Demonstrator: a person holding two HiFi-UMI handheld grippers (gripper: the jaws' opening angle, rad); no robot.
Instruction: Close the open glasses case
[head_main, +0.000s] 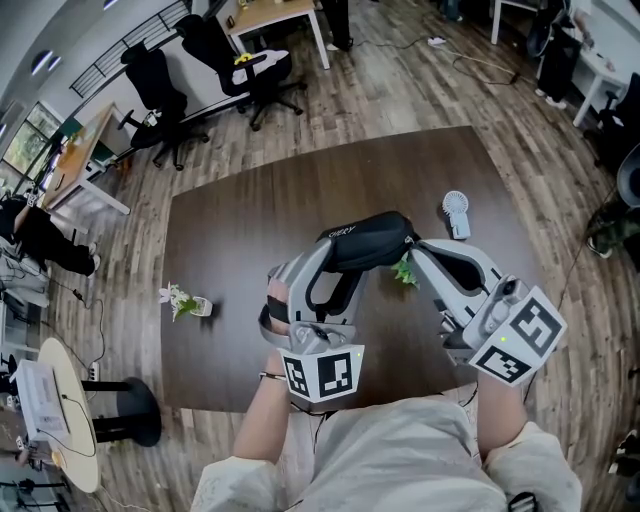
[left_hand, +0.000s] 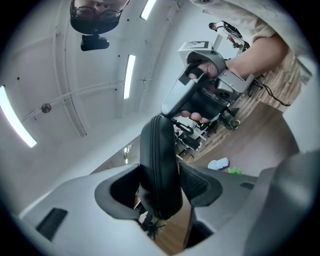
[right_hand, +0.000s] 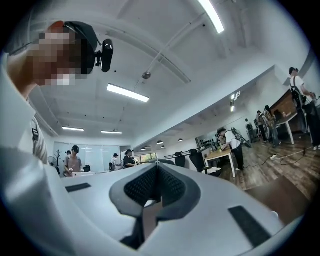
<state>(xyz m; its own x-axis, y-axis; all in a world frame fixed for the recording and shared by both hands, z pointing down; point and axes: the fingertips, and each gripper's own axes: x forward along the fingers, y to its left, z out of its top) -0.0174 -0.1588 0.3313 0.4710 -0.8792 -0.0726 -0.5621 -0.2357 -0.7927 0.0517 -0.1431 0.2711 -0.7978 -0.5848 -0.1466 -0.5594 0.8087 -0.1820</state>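
I am holding the case (head_main: 372, 240) at the frame's centre, above the table (head_main: 230, 240), in the left gripper (head_main: 325, 272); its pads are pinching the case across its flat sides, I judge to steady it while the far end is being worked; the right gripper (head_main: 424, 252), fingers pressed together on nothing visible, is meeting the case's right end, seemingly touching it; the case is looking black, soft-shelled, halves lying together along the zip seam; whether it is fully zipped I cannot tell.

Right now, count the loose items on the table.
3: white flower sprig at left, small fan at right, green sprig near it; more may be hidden.
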